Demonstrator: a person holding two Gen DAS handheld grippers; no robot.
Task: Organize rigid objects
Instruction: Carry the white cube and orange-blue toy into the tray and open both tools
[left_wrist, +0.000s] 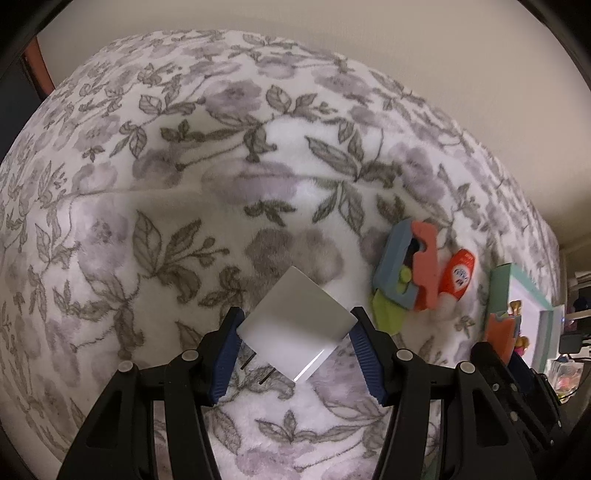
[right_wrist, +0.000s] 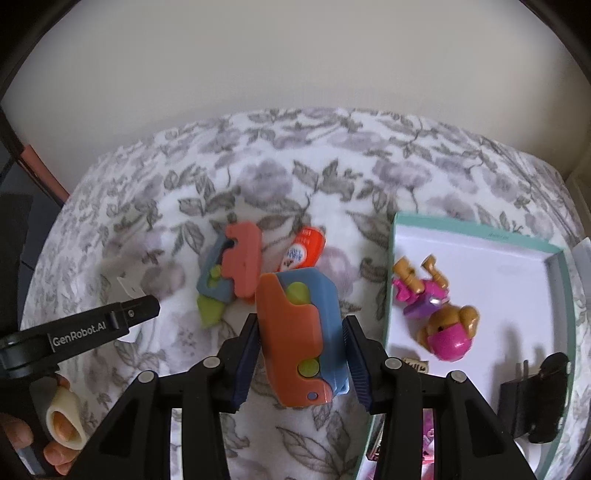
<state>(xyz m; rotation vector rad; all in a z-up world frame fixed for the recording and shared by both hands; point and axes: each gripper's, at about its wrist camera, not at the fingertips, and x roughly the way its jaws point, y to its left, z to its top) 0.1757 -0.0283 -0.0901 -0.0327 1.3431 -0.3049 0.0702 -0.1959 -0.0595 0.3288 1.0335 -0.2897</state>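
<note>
The teal box (right_wrist: 391, 258) ran off the right wrist view's bottom edge; the black charger (right_wrist: 535, 398) inside was dark, its shape unclear. The orange tube's (right_wrist: 304, 249) label was blurred.

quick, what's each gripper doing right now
left gripper: closed on the white charger.
right gripper: closed on the orange and blue toy.

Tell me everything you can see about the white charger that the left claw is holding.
The white charger is a squarish plug block of smooth, slightly glossy plastic with rounded edges. Two dark metal prongs stick out of its lower left face. It sits tilted, one corner up, clamped between the blue ribbed pads of the left claw, which touch it on opposite sides. It looks lifted clear of the floral blanket beneath it; nothing else touches it.
</note>
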